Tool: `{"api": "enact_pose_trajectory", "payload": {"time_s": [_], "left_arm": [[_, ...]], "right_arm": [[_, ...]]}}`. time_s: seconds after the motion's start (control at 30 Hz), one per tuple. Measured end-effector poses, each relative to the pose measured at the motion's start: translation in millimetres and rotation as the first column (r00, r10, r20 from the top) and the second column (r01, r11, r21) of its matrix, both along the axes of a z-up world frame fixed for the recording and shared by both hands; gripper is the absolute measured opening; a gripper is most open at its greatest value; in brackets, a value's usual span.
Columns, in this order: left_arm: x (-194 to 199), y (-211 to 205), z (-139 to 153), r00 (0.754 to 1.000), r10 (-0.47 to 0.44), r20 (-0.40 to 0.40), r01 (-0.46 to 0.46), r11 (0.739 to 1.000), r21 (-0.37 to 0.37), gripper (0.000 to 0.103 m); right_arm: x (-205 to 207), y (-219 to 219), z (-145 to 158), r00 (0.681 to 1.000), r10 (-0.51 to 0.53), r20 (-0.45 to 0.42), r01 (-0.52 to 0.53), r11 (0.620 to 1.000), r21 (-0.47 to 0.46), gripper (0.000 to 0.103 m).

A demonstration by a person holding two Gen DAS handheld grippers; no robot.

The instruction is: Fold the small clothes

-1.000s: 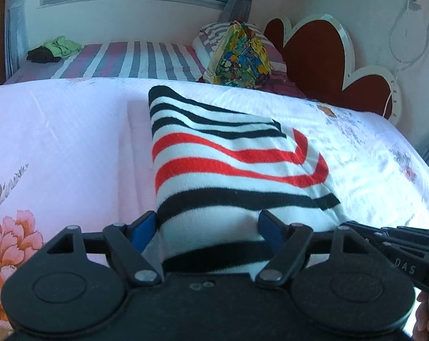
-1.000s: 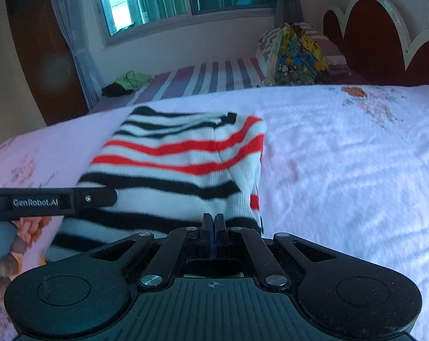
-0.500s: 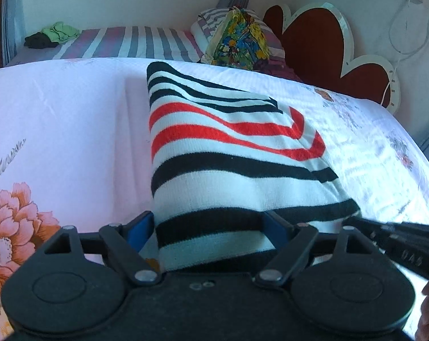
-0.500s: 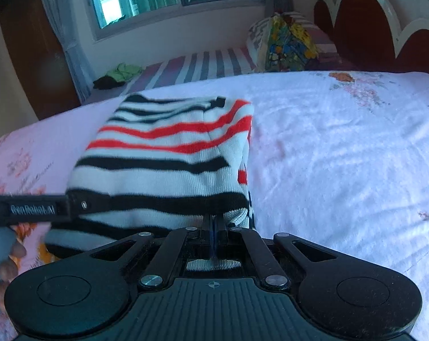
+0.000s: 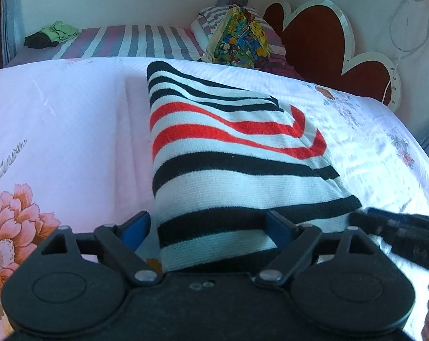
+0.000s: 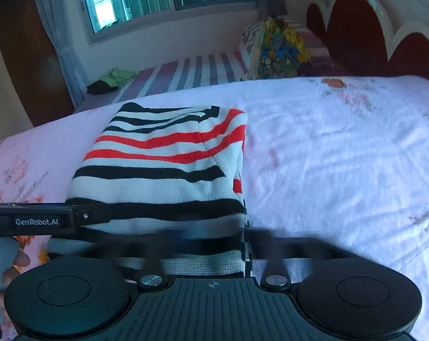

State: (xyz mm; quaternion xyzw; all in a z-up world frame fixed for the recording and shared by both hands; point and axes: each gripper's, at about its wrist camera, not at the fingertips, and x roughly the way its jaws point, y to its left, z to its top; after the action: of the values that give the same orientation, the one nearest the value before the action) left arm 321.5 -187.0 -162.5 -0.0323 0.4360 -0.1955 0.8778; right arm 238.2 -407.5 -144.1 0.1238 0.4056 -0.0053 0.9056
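A small striped knit garment [image 5: 231, 153], white with black and red stripes, lies folded lengthwise on the pink floral bedsheet [image 5: 66, 130]. My left gripper [image 5: 208, 227] is open; its blue-padded fingers stand either side of the garment's near end. In the right wrist view the same garment [image 6: 163, 170] lies ahead to the left. My right gripper [image 6: 211, 241] is open, its fingers blurred by motion and spread wide over the garment's near right corner. Each gripper's body shows at the edge of the other's view.
A second bed with a striped sheet [image 5: 129, 42] stands behind, with green and dark clothes [image 5: 52, 34] on it and a colourful bag [image 5: 240, 39] by the pillows. A red heart-shaped headboard [image 5: 314, 39] is at the right. Bedsheet lies bare right of the garment [image 6: 342, 156].
My right gripper, shut on the garment's near edge before, has sprung open and let go. The garment's near end has dropped and lies lower. My left gripper stays open.
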Motion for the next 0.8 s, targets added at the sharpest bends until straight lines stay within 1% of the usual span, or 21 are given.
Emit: {"api": "enact_pose_trajectory", "payload": {"time_s": [0.03,0.07,0.1,0.13,0.17,0.23,0.33,0.47,0.57,0.7,0.8], "left_arm": [[-0.4,-0.1,-0.3,1.0,0.001,0.001,-0.001,1.0,0.0,0.088],[-0.7,0.4,-0.4,1.0,0.001,0.001,-0.001,1.0,-0.002,0.088],[-0.8,0.9,-0.3,1.0,0.0,-0.001,0.0,1.0,-0.004,0.088],[-0.9,1.9,0.2,1.0,0.0,-0.004,0.0,1.0,-0.008,0.088],[-0.4,2.7,1.2,1.0,-0.002,-0.006,0.002,1.0,-0.01,0.088],[0.4,4.0,3.0,1.0,-0.005,-0.009,0.005,1.0,-0.011,0.088],[2.6,5.4,7.0,1.0,0.005,-0.009,-0.006,1.0,-0.014,0.088],[12.5,9.4,17.4,0.999,0.035,0.006,-0.035,0.998,-0.051,0.088],[23.8,8.4,19.1,0.999,0.043,-0.002,-0.043,0.998,-0.054,0.088],[37.6,7.1,15.2,0.999,0.052,-0.016,-0.052,0.997,-0.055,0.088],[47.8,5.5,7.6,0.998,0.048,-0.033,-0.05,0.995,-0.087,0.089]], "right_arm": [[-0.2,2.8,-4.9,1.0,0.008,-0.01,-0.008,1.0,-0.024,0.1],[-0.9,3.9,-9.4,0.999,0.018,-0.031,-0.02,0.999,-0.04,0.098],[-1.5,3.1,-11.7,0.999,0.023,-0.038,-0.024,0.999,-0.021,0.097],[-2.5,0.0,-12.0,0.999,0.023,-0.03,-0.023,1.0,0.017,0.097],[-2.9,-3.1,-11.4,1.0,0.011,-0.023,-0.01,0.999,0.036,0.097],[-0.9,-7.4,-8.3,1.0,0.0,-0.019,0.001,0.999,0.052,0.097],[6.8,-15.0,-2.8,1.0,-0.008,-0.017,0.01,0.994,0.105,0.097],[23.7,-24.4,4.8,1.0,-0.03,-0.004,0.03,0.988,0.152,0.097],[39.0,-33.4,5.5,0.999,-0.036,-0.008,0.037,0.977,0.211,0.097],[61.6,-40.1,0.4,1.0,-0.014,-0.028,0.02,0.969,0.247,0.097],[77.6,-42.1,-11.4,0.999,0.001,-0.051,0.012,0.964,0.265,0.097]]}}
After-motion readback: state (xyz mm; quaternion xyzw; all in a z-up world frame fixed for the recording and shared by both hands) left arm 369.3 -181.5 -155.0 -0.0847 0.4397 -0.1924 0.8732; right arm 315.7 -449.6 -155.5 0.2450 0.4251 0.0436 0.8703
